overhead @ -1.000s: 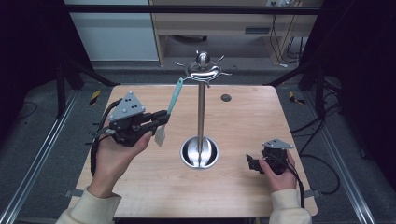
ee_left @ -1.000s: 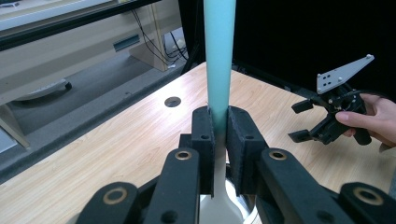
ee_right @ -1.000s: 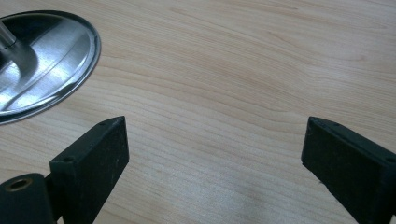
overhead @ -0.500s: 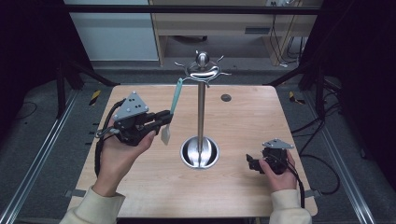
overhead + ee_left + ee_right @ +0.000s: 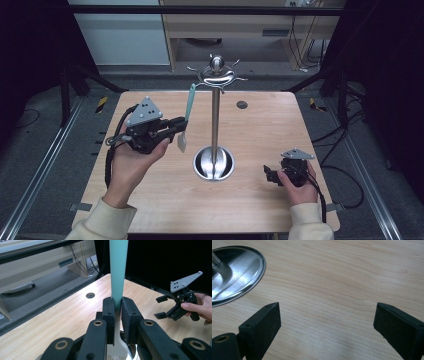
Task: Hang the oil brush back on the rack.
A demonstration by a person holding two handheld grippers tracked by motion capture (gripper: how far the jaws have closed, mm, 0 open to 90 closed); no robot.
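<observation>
Left claw [image 5: 117, 312] clamped on upright teal brush [image 5: 118, 270] handle, right claw [image 5: 325, 327] apart.

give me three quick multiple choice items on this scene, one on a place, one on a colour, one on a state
1. Where does the right gripper sit relative to the metal stand?
A. left of its base
B. right of its base
C. on top of it

2. What colour is the handle of the brush?
A. teal
B. red
C. yellow

3. How are the fingers of the left gripper set?
A. wide open
B. shut on nothing
C. shut on the brush

Answers:
1 B, it is over the table to the right of the round base.
2 A, the handle is teal in the left gripper view.
3 C, both press the handle.
</observation>
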